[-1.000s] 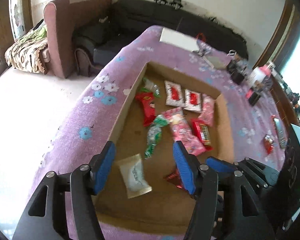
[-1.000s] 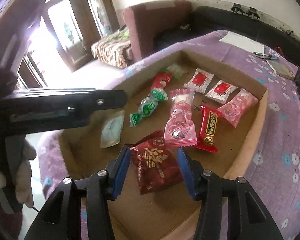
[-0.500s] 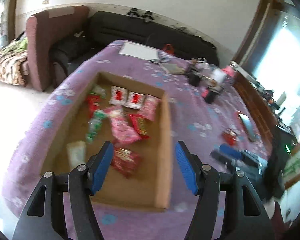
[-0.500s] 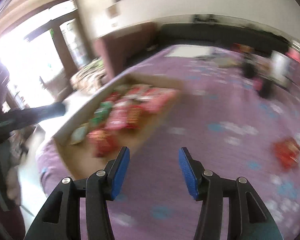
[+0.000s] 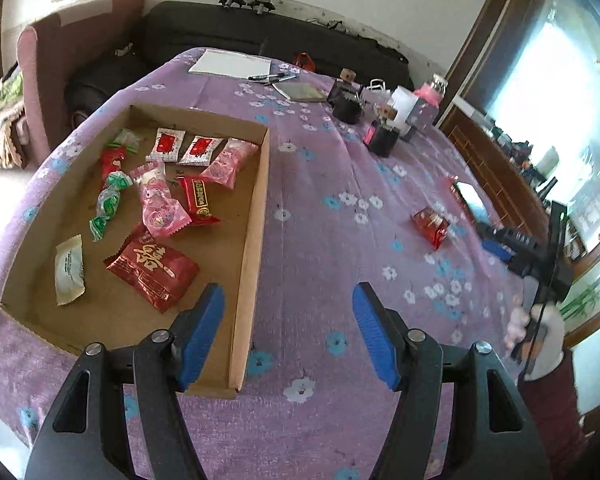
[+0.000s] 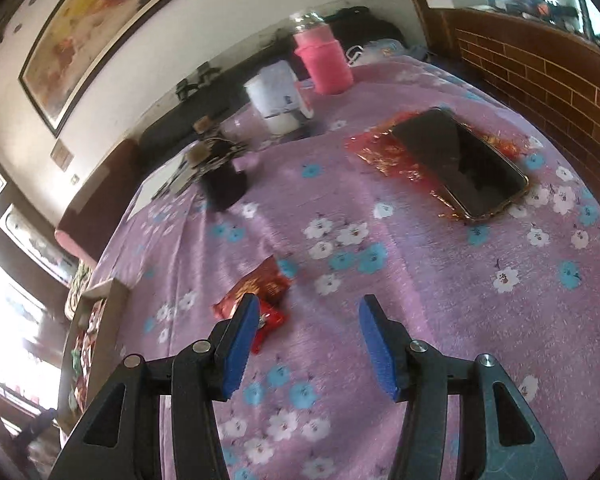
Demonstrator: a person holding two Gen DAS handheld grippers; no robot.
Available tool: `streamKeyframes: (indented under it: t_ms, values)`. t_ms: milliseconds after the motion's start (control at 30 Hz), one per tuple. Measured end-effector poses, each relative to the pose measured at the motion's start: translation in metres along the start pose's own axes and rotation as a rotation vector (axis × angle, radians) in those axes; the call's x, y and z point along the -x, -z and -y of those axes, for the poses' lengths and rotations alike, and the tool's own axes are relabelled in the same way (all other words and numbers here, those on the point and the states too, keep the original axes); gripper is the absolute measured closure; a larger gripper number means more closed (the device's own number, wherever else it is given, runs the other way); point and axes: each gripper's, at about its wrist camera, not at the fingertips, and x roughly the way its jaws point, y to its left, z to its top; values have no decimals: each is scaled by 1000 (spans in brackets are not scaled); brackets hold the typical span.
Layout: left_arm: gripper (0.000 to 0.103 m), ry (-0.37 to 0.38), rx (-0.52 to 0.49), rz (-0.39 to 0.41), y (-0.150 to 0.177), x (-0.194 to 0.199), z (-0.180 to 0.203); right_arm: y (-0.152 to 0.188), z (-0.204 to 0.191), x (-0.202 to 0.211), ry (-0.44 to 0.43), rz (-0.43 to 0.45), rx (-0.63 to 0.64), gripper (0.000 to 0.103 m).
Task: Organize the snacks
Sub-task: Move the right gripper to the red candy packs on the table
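A shallow cardboard box (image 5: pixel 256 216) lies on the purple flowered cloth and holds several snack packets, among them a big red packet (image 5: pixel 154 266) and a white packet (image 5: pixel 70 270). A loose red snack packet (image 5: pixel 431 226) lies on the cloth to the right of the box; it also shows in the right wrist view (image 6: pixel 256 290), just ahead of the left finger. My left gripper (image 5: pixel 286 336) is open and empty over the box's right wall. My right gripper (image 6: pixel 306 344) is open and empty, low over the cloth; it also shows in the left wrist view (image 5: pixel 512 246).
A phone (image 6: pixel 460 166) lies on red foil at the right. A pink bottle (image 6: pixel 324 60), a white roll (image 6: pixel 278 94) and a dark jar (image 6: pixel 224 180) stand behind. Notepad and pens (image 5: pixel 232 66) lie at the far end. A brick wall (image 6: pixel 540 64) borders the right.
The right gripper let go of the big red packet in the box and swung right to the loose red packet. The left gripper pulled back and turned right, off the box.
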Motion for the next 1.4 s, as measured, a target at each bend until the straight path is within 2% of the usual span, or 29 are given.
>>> streamKeyframes:
  t_ms: [100, 233, 533, 733, 967, 1100, 1167, 1333, 1400]
  values:
    - [37, -45, -41, 12, 4, 4, 6, 3, -5, -8, -16, -8, 7, 48]
    - [37, -155, -111, 42, 8, 5, 15, 14, -11, -15, -30, -31, 30, 48]
    - [37, -326, -218, 72, 17, 1, 23, 15, -25, -23, 8, -40, 72, 48]
    - [37, -343, -213, 63, 19, 1, 19, -2, -28, -36, 70, -47, 84, 48]
    - [37, -345, -205, 52, 21, 1, 13, -20, -25, -71, 150, -93, 70, 48]
    - [37, -342, -194, 38, 23, -3, 10, -20, -36, -82, 193, -94, 132, 48]
    - [37, -335, -193, 31, 24, -4, 10, -17, -45, -85, 182, -109, 173, 48]
    - [37, -325, -200, 19, 27, -7, 13, -9, -66, -90, 159, -141, 255, 59]
    - [37, -325, -202, 17, 28, -8, 14, -2, -77, -91, 150, -153, 298, 59]
